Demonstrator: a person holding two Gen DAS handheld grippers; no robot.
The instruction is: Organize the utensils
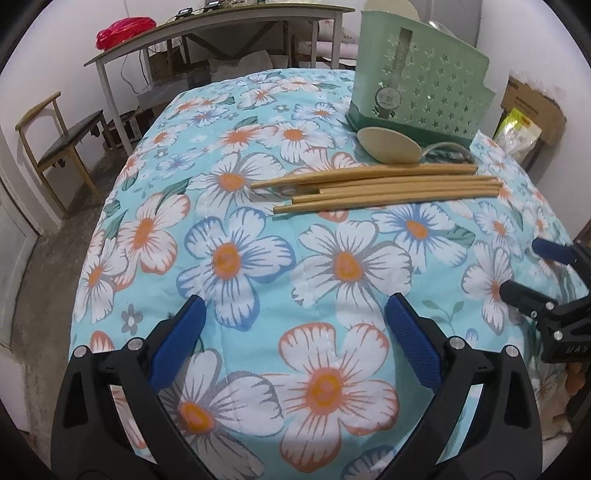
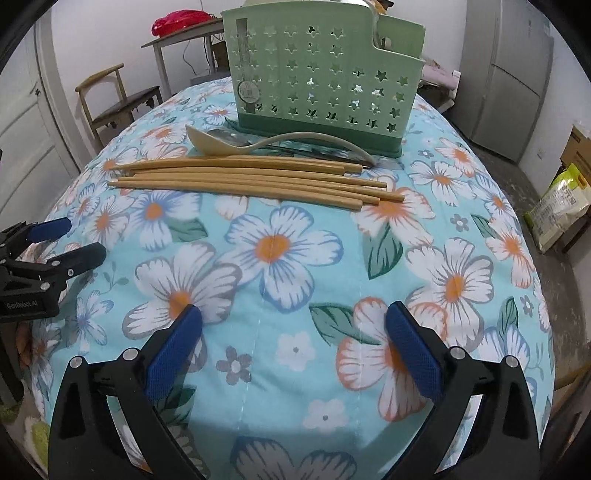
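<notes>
Several wooden chopsticks [image 1: 376,184] lie side by side on the floral cloth, also in the right wrist view [image 2: 255,177]. Behind them lie a beige spoon [image 1: 389,144] [image 2: 221,142] and a metal spoon [image 2: 236,137]. A green utensil holder with star holes [image 1: 417,92] [image 2: 317,70] stands upright just behind the spoons. My left gripper [image 1: 295,317] is open and empty, well short of the chopsticks. My right gripper [image 2: 293,325] is open and empty, also short of them. Each gripper shows at the edge of the other's view, the right one [image 1: 532,267] and the left one [image 2: 77,240].
The table is covered by a light blue floral cloth [image 2: 280,258]. A wooden chair [image 1: 55,144] and a grey side table with a red bag [image 1: 125,29] stand beyond the far left. A cardboard box [image 1: 532,107] and a food bag [image 2: 561,206] sit right.
</notes>
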